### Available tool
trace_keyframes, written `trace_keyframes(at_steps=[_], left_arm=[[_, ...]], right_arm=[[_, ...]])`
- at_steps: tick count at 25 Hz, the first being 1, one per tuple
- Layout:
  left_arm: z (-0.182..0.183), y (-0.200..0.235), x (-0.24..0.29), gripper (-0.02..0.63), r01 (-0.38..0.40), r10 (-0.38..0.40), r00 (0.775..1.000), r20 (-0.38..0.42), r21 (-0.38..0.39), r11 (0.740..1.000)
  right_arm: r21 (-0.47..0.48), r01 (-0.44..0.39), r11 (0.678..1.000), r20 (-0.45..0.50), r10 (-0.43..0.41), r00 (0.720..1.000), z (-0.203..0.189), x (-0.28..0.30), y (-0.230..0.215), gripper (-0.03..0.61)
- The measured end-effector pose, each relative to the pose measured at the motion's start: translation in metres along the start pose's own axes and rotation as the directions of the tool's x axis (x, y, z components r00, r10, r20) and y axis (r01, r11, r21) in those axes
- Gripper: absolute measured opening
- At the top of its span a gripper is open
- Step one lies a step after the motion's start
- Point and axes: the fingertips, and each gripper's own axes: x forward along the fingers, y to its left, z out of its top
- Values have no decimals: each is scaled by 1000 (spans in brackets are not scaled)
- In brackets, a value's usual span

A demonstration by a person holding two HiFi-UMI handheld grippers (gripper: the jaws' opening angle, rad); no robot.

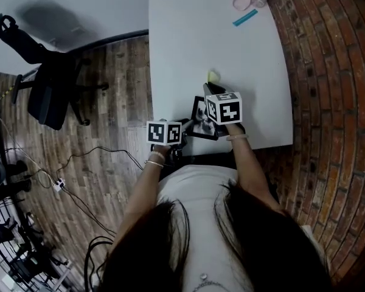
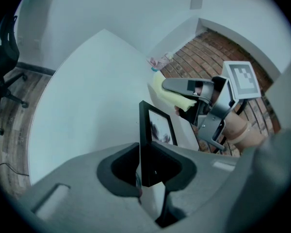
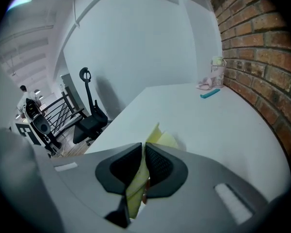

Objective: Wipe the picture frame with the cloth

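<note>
The left gripper's (image 2: 147, 170) fingers clamp the frame (image 2: 157, 129) by its near end, upright at the counter's (image 1: 188, 53) near edge, glass facing right. Just above its far corner, not touching, the right gripper's (image 3: 142, 171) fingers pinch the cloth (image 3: 163, 140).

Head view steeply down; gripper views close, low; all share table (image 1: 188, 47).

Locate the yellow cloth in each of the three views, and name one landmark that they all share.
Head view: yellow cloth at centre, over the white table.
Left gripper view: cloth right of centre, above the picture frame.
Right gripper view: cloth at lower centre, pinched between the jaws.
Shared landmark: the black office chair, on the left in every view.
</note>
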Motion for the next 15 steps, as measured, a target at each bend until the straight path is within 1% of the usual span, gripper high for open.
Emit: trace_keyframes(at_steps=[10,15], left_arm=[[0,2,-2,80,-6,6,1000,9,4,1000],[0,1,-5,80,-18,17,1000,15,72,997]], right_arm=[[48,55,997,66,-58,996,-2,-34,-9,31],[75,88,993,91,-95,991,-6,-51,-14,31]])
